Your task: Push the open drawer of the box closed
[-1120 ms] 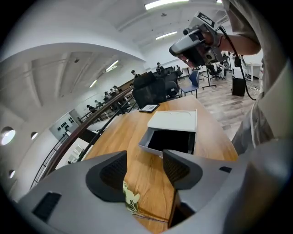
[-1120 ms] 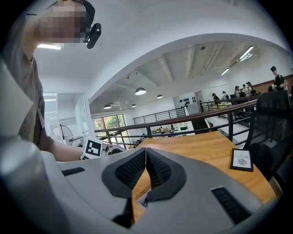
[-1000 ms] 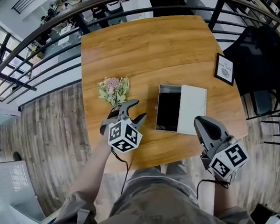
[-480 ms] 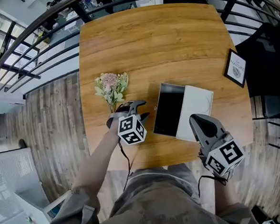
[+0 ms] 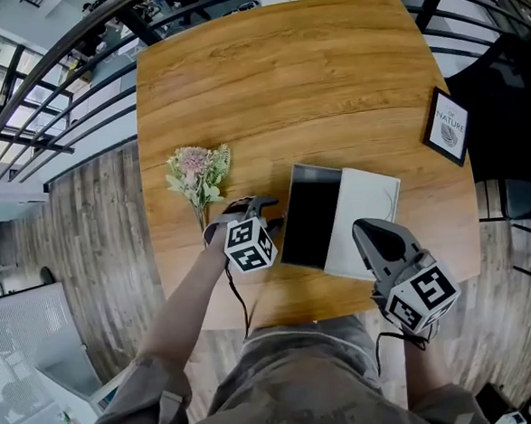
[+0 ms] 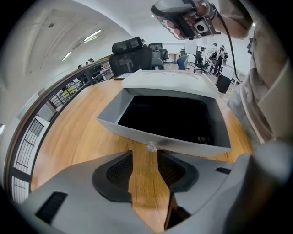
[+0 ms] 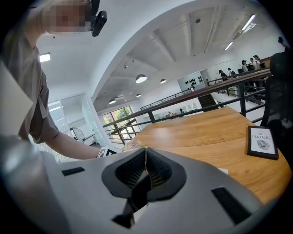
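Note:
The pale grey box (image 5: 367,216) lies on the wooden table (image 5: 274,79) with its drawer (image 5: 309,214) pulled out to the left, its black inside showing. My left gripper (image 5: 264,212) sits right at the drawer's front panel. In the left gripper view the panel (image 6: 183,145) fills the middle and its small clear knob (image 6: 151,146) stands just ahead of my left gripper (image 6: 145,161). Its jaws are closing, with bare table between the pads. My right gripper (image 5: 372,231) hovers over the box's near right corner, jaws shut on nothing (image 7: 145,155).
A small bunch of dried flowers (image 5: 196,173) lies left of the drawer. A black-framed picture (image 5: 447,127) stands at the table's right edge, also in the right gripper view (image 7: 262,142). A dark chair (image 5: 511,90) and a railing (image 5: 67,103) border the table.
My left gripper has moved right, up to the drawer's front, and its jaws have narrowed. The right gripper has stayed over the box's near corner. The head view has shifted slightly.

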A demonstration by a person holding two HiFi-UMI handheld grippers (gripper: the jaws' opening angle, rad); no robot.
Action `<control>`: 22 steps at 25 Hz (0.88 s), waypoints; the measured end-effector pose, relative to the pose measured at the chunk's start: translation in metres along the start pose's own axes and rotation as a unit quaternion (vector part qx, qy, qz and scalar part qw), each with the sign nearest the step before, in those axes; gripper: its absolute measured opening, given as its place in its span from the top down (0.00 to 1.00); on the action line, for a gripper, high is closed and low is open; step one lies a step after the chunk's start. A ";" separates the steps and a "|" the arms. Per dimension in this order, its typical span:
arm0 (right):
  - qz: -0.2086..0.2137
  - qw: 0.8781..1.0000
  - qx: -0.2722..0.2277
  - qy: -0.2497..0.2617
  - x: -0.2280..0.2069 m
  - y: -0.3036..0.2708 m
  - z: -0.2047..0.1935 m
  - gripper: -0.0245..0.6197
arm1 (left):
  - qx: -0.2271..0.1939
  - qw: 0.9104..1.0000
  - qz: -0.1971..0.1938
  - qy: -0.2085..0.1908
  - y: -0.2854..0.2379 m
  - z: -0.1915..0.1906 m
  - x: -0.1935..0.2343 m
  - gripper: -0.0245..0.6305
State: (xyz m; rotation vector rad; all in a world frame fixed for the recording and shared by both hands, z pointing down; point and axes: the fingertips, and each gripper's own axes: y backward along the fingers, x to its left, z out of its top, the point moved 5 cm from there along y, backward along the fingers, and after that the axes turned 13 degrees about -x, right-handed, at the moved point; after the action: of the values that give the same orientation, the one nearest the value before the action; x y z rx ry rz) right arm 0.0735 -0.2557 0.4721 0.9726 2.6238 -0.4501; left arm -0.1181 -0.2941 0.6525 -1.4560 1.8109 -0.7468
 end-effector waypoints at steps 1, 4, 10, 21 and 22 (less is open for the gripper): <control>-0.001 1.000 0.001 -0.001 -0.002 0.000 0.000 0.91 | 0.001 1.000 -0.008 0.000 -0.003 0.002 -0.001 0.69; -0.003 1.000 0.003 -0.007 -0.007 0.003 -0.002 0.91 | 0.007 0.999 -0.032 -0.011 -0.010 0.004 -0.006 0.78; -0.012 1.000 0.007 -0.022 -0.018 0.012 -0.005 0.91 | 0.029 0.999 -0.044 0.005 -0.010 0.005 -0.006 0.85; -0.025 0.999 0.019 -0.024 -0.021 0.036 -0.013 0.91 | 0.005 0.999 -0.052 -0.010 -0.030 0.045 -0.016 0.85; -0.025 0.999 0.021 -0.025 -0.021 0.038 -0.014 0.91 | 0.001 0.998 -0.056 -0.009 -0.034 0.050 -0.018 0.85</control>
State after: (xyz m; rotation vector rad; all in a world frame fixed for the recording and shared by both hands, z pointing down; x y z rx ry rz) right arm 0.1118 -0.2345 0.4853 0.8972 2.6091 -0.5362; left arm -0.0558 -0.2839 0.6521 -1.5673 1.7252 -0.7873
